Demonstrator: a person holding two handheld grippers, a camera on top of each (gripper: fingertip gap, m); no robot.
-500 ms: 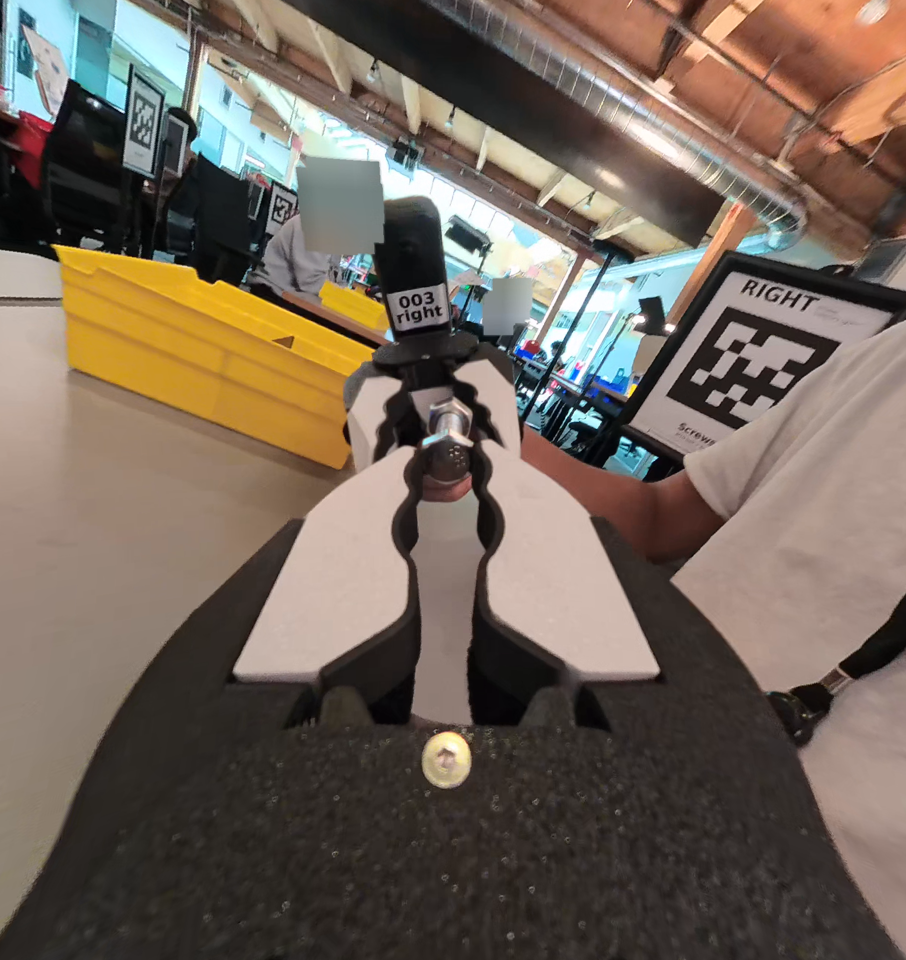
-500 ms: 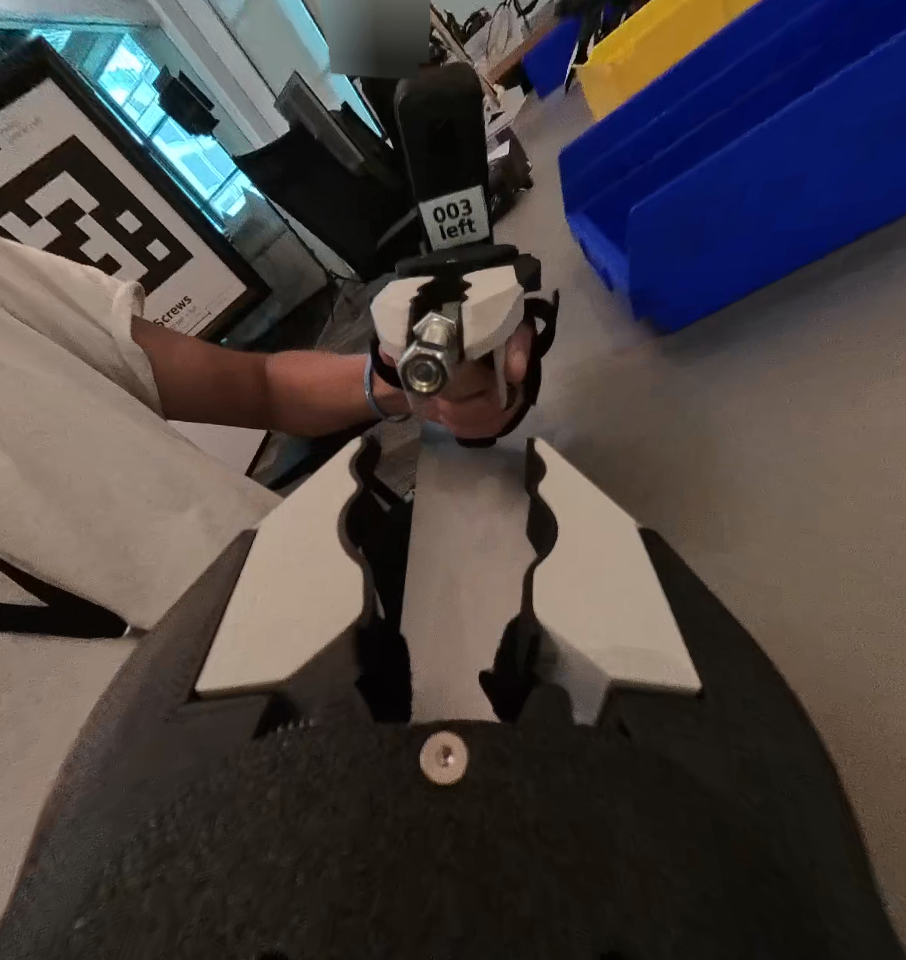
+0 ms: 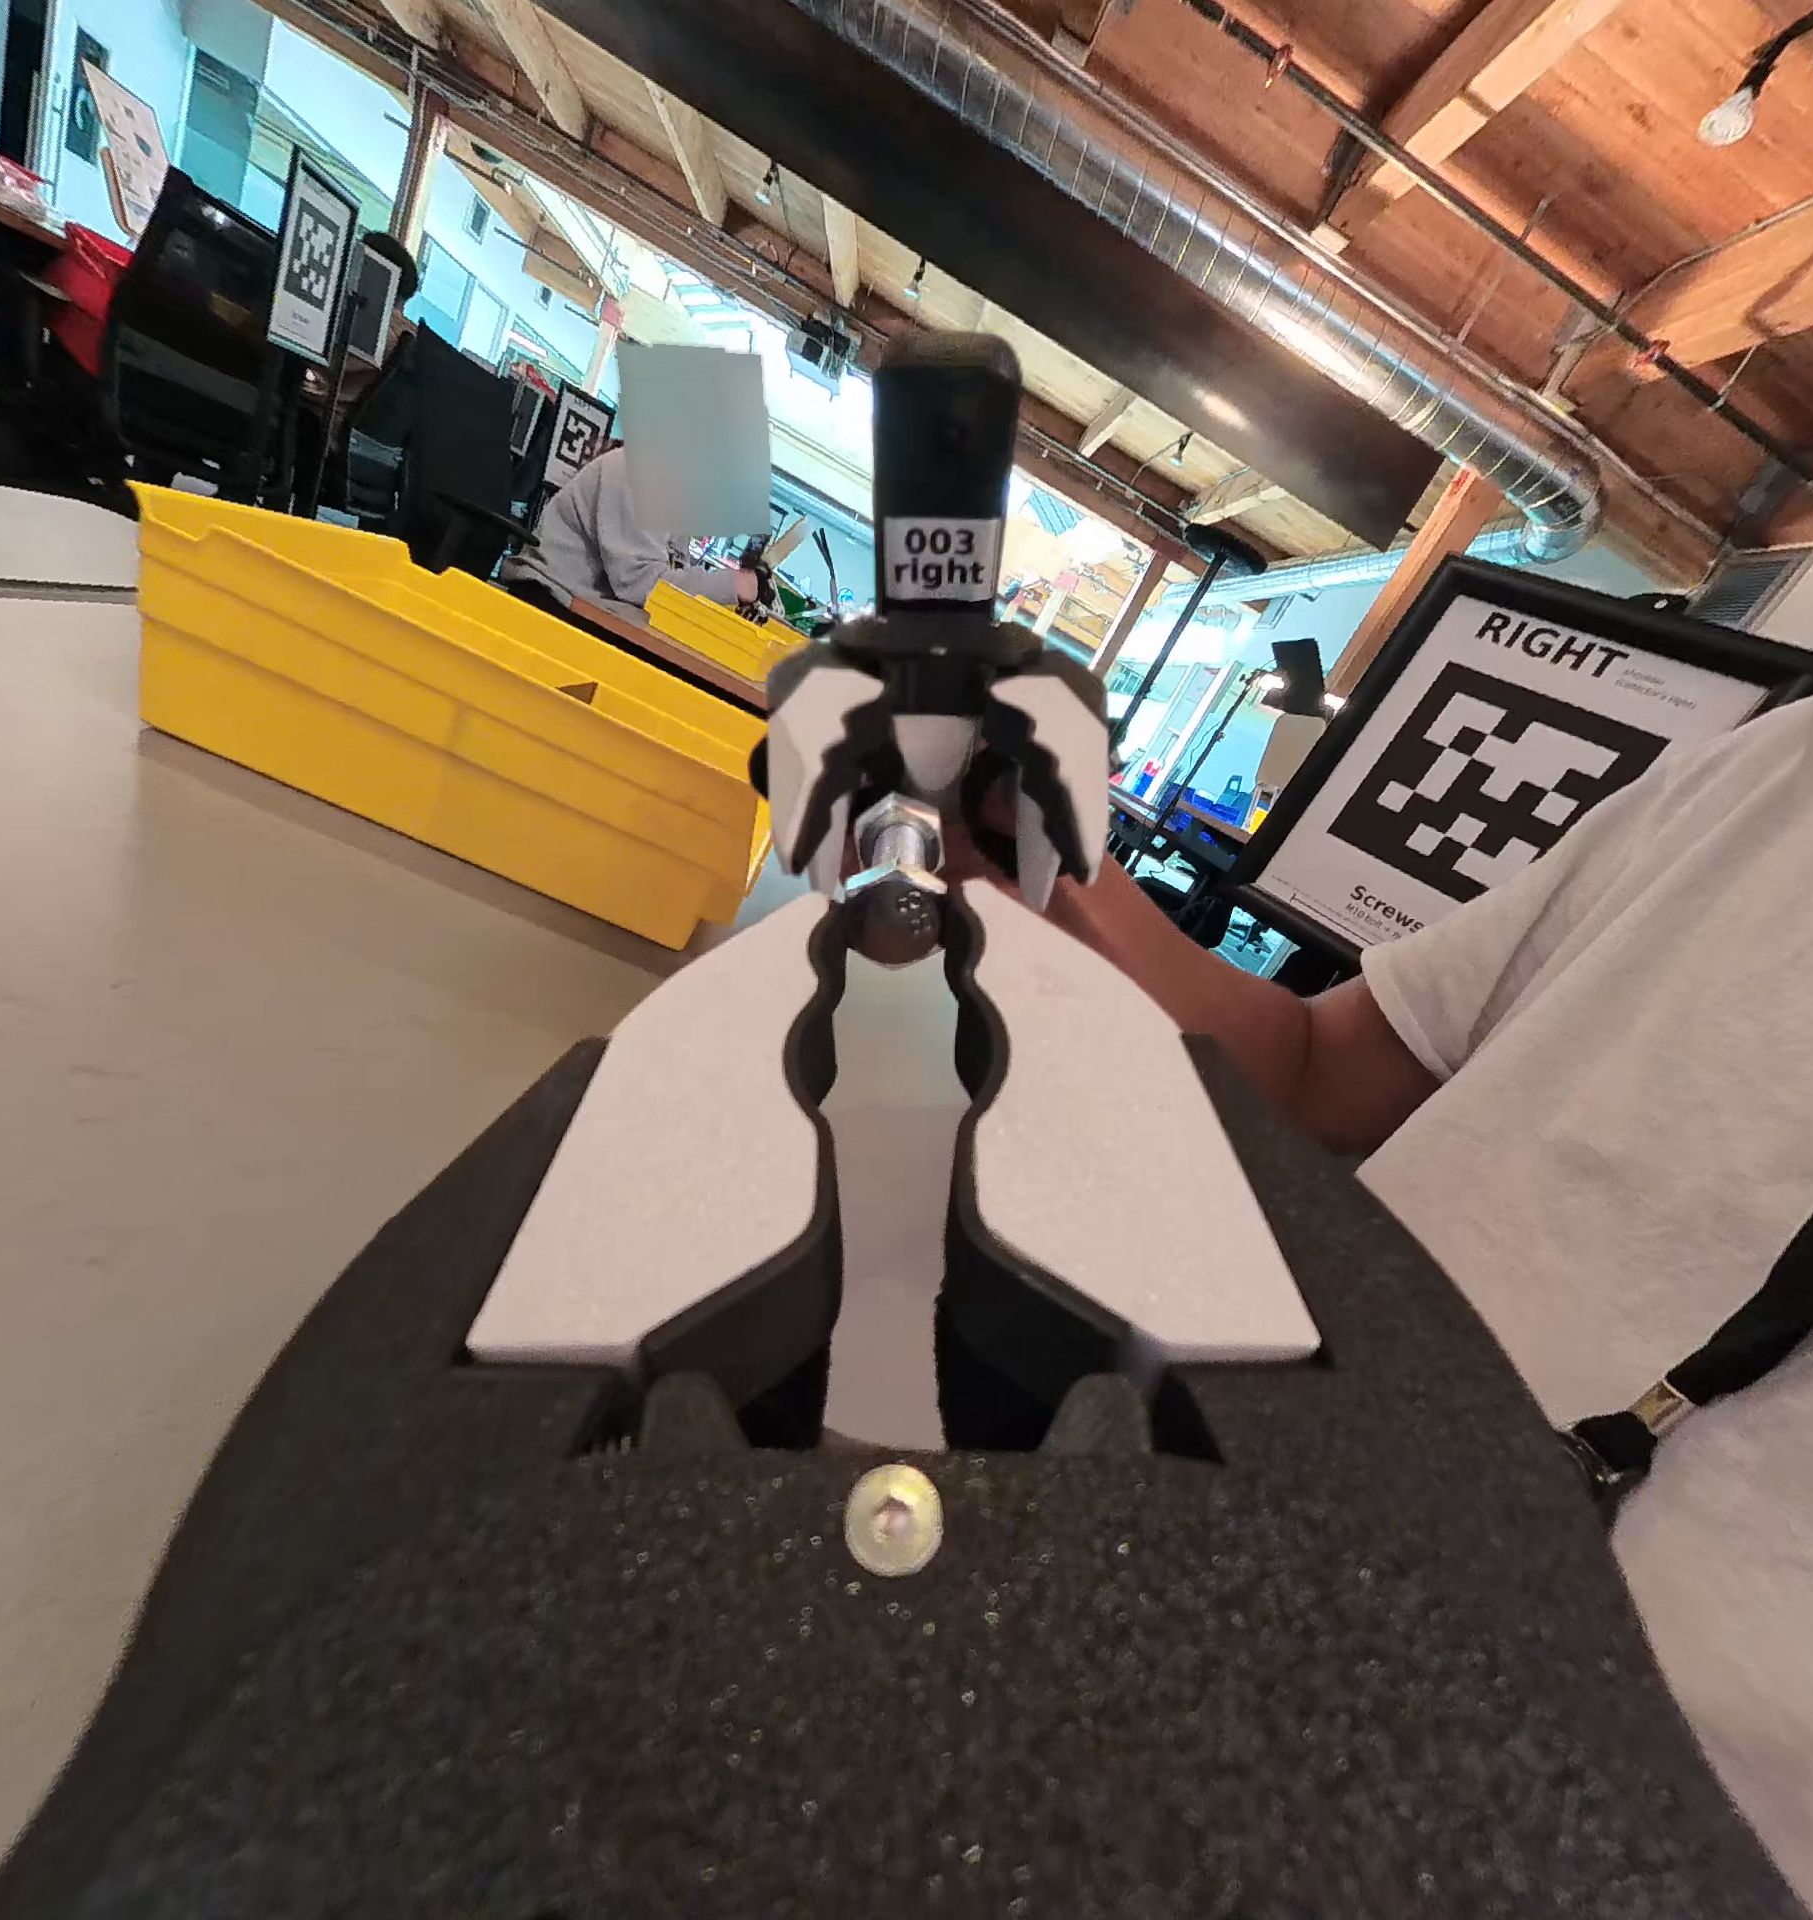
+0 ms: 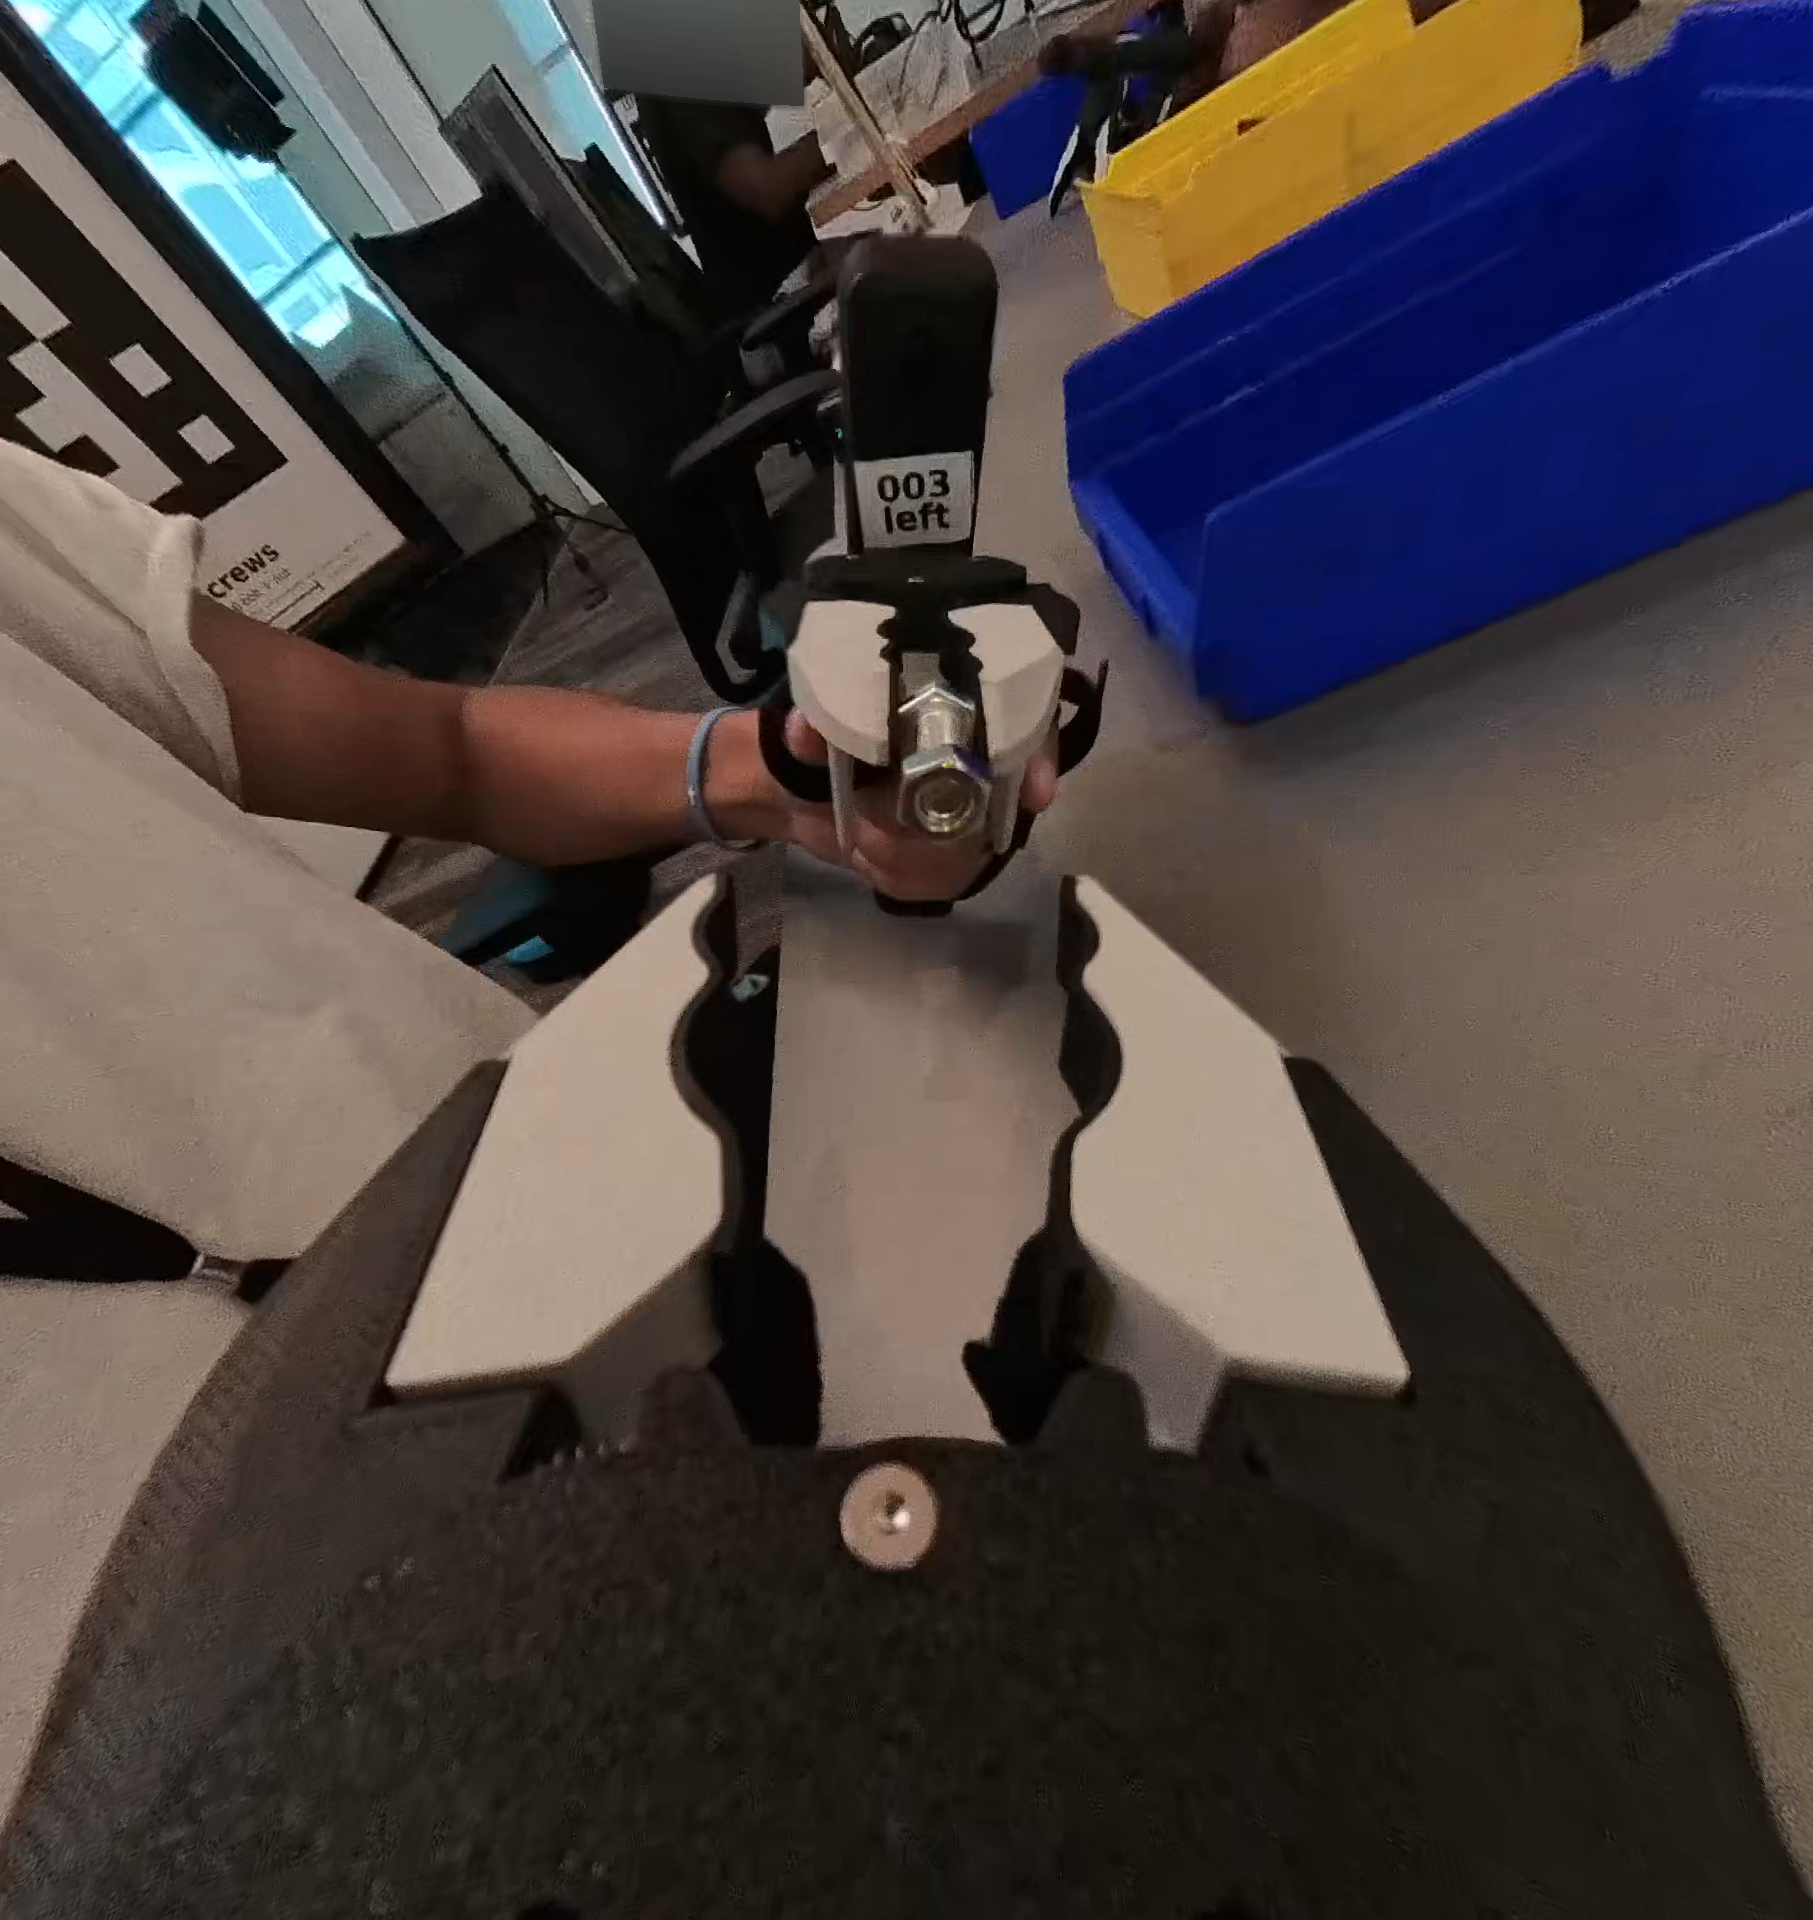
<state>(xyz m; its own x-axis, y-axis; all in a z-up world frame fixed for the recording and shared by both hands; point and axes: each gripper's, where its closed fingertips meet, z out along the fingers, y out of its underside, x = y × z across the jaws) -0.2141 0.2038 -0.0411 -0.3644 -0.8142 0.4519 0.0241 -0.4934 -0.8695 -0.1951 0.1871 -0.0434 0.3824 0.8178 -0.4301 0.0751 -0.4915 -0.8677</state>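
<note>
Left wrist view: the left gripper [image 3: 894,925] clamps the hex head of a steel bolt [image 3: 894,883] at its fingertips, above bare grey table [image 3: 206,1039] with free room on its left up to the yellow bin [image 3: 434,707]; that bin's inside is hidden. The bolt's long axis runs forward, its threaded end with a nut [image 4: 938,712] pointing at the right gripper [image 4: 897,904], whose fingers stand wide apart, holding nothing. The blue bin [image 4: 1504,436] shows no contents.

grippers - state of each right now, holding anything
Left hand-held gripper: shut on the bolt, which carries a nut.
Right hand-held gripper: open, empty.
</note>
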